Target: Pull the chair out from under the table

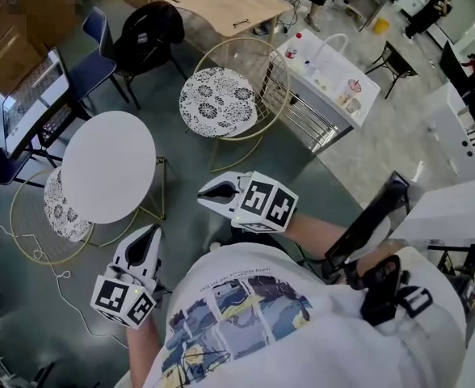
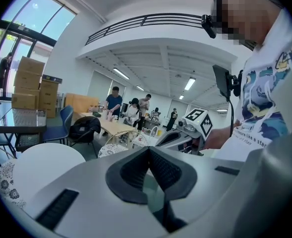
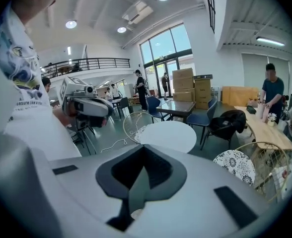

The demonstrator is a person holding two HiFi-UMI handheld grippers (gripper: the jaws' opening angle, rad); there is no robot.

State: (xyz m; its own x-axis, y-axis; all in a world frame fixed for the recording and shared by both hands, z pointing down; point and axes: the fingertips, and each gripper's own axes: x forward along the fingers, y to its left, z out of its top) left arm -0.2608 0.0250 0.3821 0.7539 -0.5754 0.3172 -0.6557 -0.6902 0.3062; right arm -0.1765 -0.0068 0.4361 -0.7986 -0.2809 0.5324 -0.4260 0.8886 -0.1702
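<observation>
**A:** Where's the chair we're after?

**B:** The gold wire chair with the black-and-white patterned cushion (image 1: 57,210) sits left of the left gripper (image 1: 149,233) and a little ahead of its fingers, well apart from them. Its seat is partly under the round white tabletop (image 1: 108,166). I'd judge it hasn't been pulled out yet.

**A:** And the hands?

**B:** Both are held close to the person's body. The left fingers are pressed together on nothing. The right gripper (image 1: 208,194) is the same, fingers together and empty. They would have to spread before taking anything.

**A:** So what could go wrong?

**B:** First, taking the wrong seat. A second gold wire chair with a matching cushion (image 1: 217,101) stands in the clear ahead of the right fingers. Second, the frame is thin wire, so fingers closing off-centre would probably slide along it or twist the chair.

**A:** Anything on the floor?

**B:** A thin white cable (image 1: 57,275) lies left of the left fingers, beside the chair's hoop, and a dragged chair foot could snag it. The table also looks light on its slim gold legs (image 1: 161,186). If the chair catches one of them, the tabletop may shift or tip.
</observation>
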